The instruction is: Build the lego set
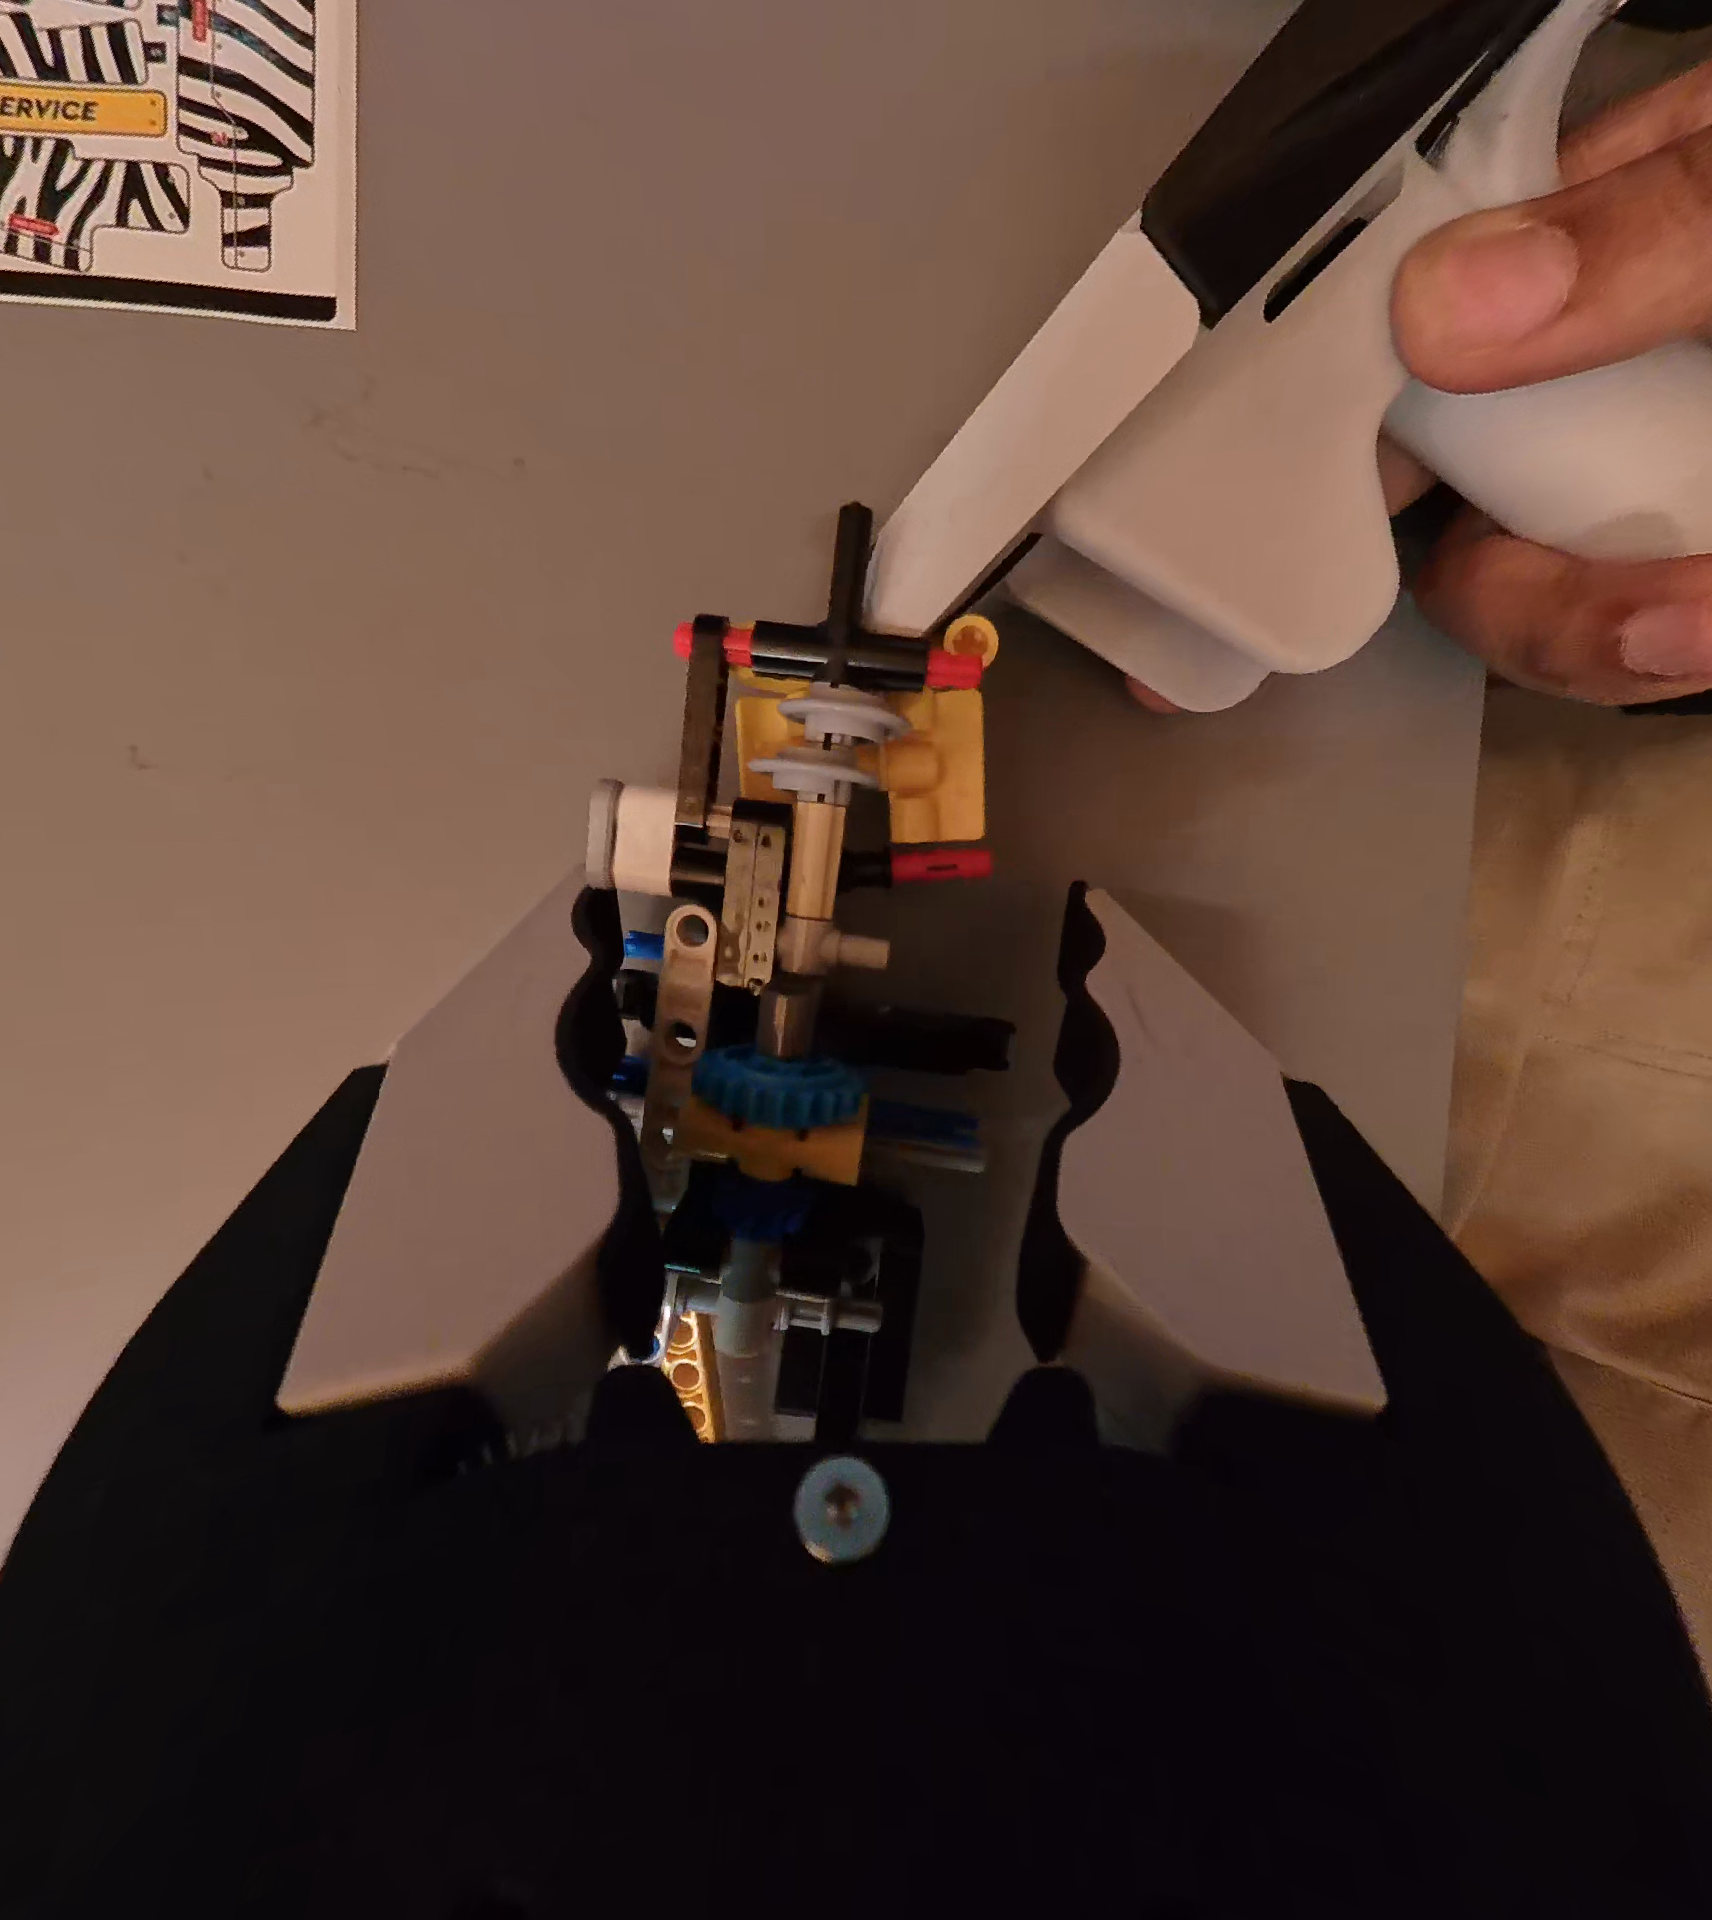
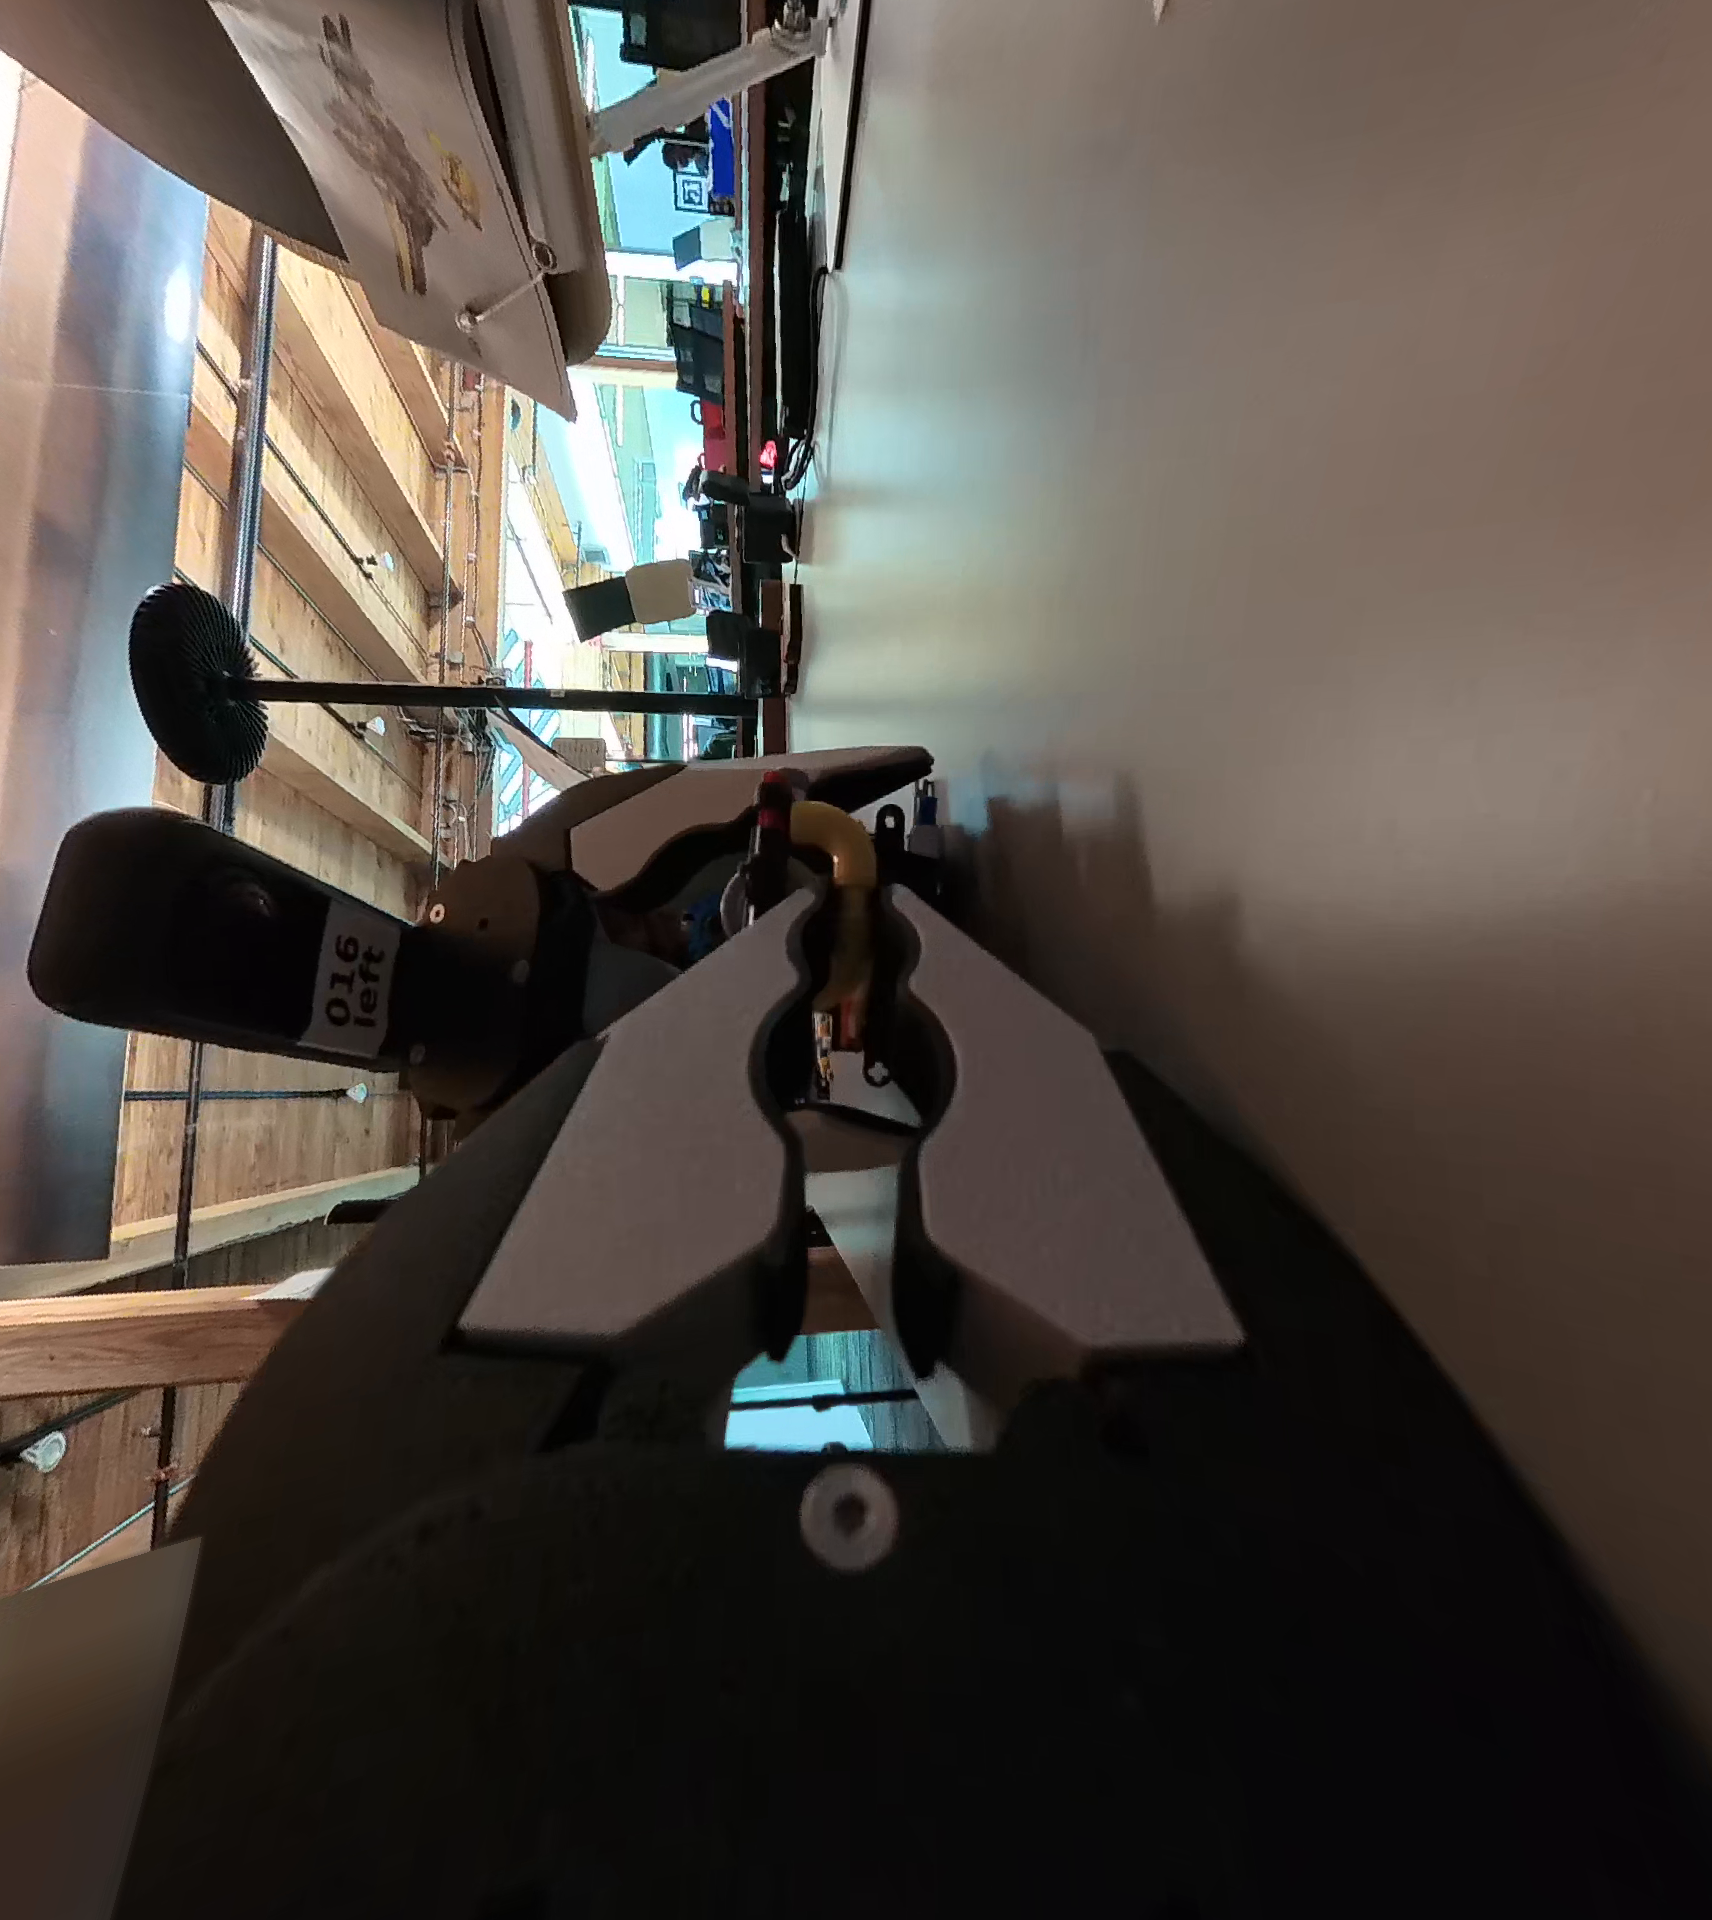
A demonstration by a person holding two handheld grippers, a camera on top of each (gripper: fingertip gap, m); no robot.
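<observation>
A Lego Technic assembly (image 1: 800,935) with a yellow block, blue gear, grey bushes, red pins and black axles is held above the grey table (image 1: 312,675). My left gripper (image 1: 836,914) is shut on its lower black part, and the assembly sticks out forward between the fingers. My right gripper (image 1: 909,597) comes in from the upper right and meets the far end at the black cross axle and yellow piece. In the right wrist view my right gripper (image 2: 852,899) is shut on the yellow piece (image 2: 844,914). The left gripper (image 2: 790,790) shows just behind it.
A sticker sheet (image 1: 104,135) with zebra stripes lies at the table's far left. A person's hand (image 1: 1610,312) holds the right gripper, with beige trousers (image 1: 1662,1039) at the table's right edge. The right wrist view is turned sideways; a black lamp stand (image 2: 197,681) and distant clutter lie beyond. My left and right fingertips are right by each other.
</observation>
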